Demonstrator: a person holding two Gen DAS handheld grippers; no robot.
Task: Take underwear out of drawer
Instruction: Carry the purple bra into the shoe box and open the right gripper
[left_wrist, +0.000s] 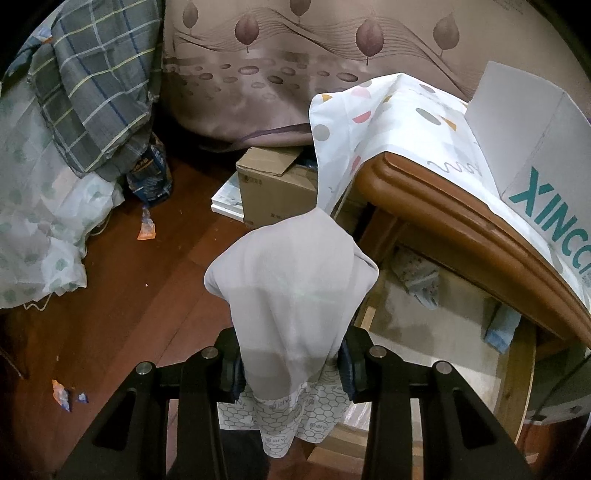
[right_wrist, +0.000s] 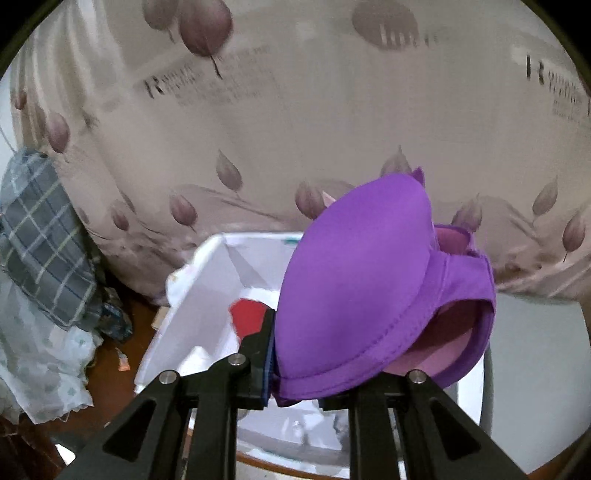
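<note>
Clamping grey underwear, the left gripper hangs beside the wooden table; right gripper pinches a purple bra above a white box.

the left gripper fills the bottom centre of its frame, black linkages running up from the lower edge, tilted steeply downward. its jaws are partly closed, pads pinching a pale grey garment — the cloth stands up between them.

the right gripper sits at the bottom centre of its frame, angled down less steeply. its jaws are clamped tight on a purple bra — only the left finger shows clearly.
</note>
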